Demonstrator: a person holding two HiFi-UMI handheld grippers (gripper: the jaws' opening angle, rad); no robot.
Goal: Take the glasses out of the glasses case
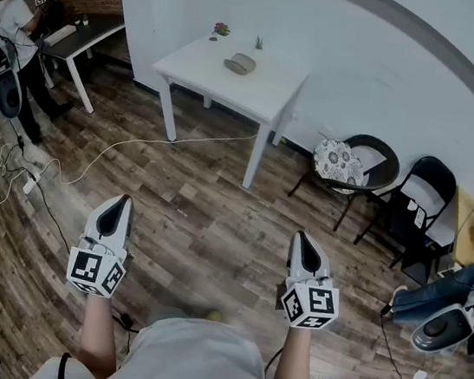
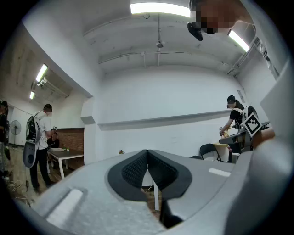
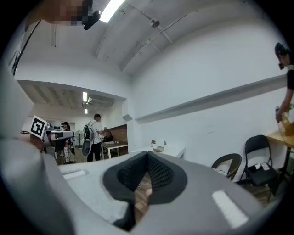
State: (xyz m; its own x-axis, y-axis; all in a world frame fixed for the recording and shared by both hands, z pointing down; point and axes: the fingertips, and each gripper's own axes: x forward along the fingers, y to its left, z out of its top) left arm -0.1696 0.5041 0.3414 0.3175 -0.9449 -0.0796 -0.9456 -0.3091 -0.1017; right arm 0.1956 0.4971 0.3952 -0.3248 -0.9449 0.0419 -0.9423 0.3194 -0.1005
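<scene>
Your left gripper (image 1: pixel 116 207) and right gripper (image 1: pixel 304 242) are both closed on nothing, well apart from the glasses case (image 1: pixel 240 63) on the white table (image 1: pixel 272 97). Arriving with jaws shut, you may shove it.

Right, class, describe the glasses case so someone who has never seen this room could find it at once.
Find the white table by the white wall. On its top lies the glasses case, a low grey oval; the pink-flowered plant and the small green plant behind it stand upright.
</scene>
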